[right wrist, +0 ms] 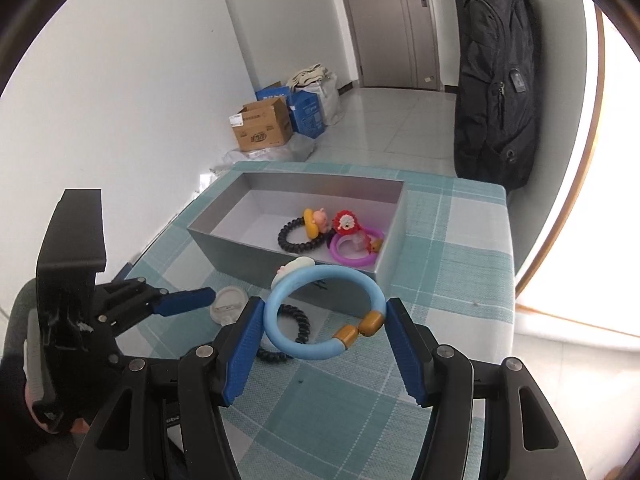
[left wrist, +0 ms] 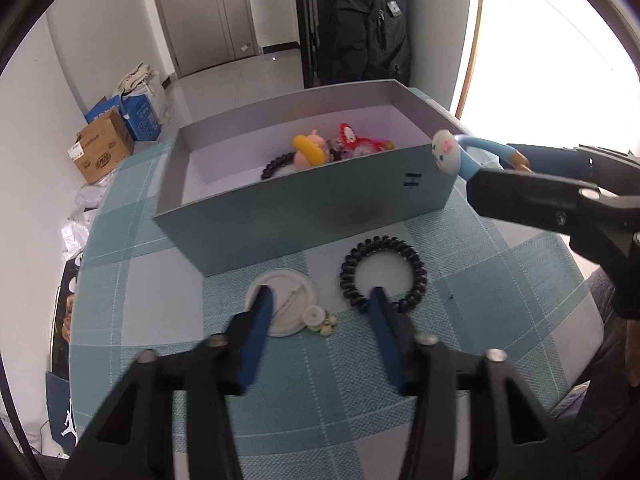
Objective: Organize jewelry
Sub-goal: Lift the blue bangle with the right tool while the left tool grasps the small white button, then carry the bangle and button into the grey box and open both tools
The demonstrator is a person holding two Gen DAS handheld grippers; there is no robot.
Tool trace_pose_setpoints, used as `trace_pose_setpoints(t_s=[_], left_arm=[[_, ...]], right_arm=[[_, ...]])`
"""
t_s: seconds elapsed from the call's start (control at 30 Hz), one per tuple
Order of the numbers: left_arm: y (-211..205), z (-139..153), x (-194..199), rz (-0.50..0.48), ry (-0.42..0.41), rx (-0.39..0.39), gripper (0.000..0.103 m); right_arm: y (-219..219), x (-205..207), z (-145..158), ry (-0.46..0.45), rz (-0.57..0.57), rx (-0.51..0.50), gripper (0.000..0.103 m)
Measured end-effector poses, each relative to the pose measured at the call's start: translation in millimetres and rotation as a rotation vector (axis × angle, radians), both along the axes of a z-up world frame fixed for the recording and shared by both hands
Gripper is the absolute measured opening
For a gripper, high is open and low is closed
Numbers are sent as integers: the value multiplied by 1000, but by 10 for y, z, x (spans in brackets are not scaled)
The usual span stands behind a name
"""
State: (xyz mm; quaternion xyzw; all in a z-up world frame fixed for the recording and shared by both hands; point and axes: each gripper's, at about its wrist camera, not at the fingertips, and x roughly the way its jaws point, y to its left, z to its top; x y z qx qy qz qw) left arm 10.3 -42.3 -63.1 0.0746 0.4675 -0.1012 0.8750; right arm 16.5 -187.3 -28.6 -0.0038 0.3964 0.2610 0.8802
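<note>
Both tongs differ: right tongs (right wrist: 325, 320) clamp blue bracelet (right wrist: 320, 312); left tongs (left wrist: 320, 308) gape empty.

black coil hair tie (left wrist: 383, 272) before grey box (left wrist: 304, 200)

Bright daylight floods from the blown-out window (left wrist: 560, 40) (right side); fisheye edges bend and darken; slight blur.

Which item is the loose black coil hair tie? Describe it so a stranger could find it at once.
Start at the grey open cardboard box on the teal checked tablecloth. Just in front of its near wall lies the black spiral coil hair tie, flat on the cloth, right of a white round disc. Unlike the black beaded hair tie inside the box, it carries no charm.
</note>
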Motion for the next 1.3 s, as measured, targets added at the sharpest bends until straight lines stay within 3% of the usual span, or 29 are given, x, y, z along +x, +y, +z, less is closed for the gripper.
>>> trace_pose_setpoints(t_s=[0.07, 0.1, 0.17, 0.37, 0.87, 1.13, 1.3], left_arm=[[3, 7, -18, -9, 6, -13, 17], [1, 13, -37, -13, 2, -6, 16], [8, 16, -23, -18, 11, -10, 4], [140, 42, 32, 9, 55, -120, 1], [230, 141, 21, 43, 94, -288, 1], [403, 377, 62, 93, 30, -413, 1], [457, 462, 147, 118, -22, -443, 1]], right_arm=[[-27, 3, 4, 3, -9, 4, 60], [-40, 6, 5, 4, -12, 6, 60], [-49, 9, 12, 5, -14, 12, 60], [-10, -14, 21, -3, -3, 6, 60], [2, -22, 30, -2, 3, 15, 60], [33, -38, 141, -16, 54, 118, 60], [114, 5, 167, -19, 73, 144, 60]])
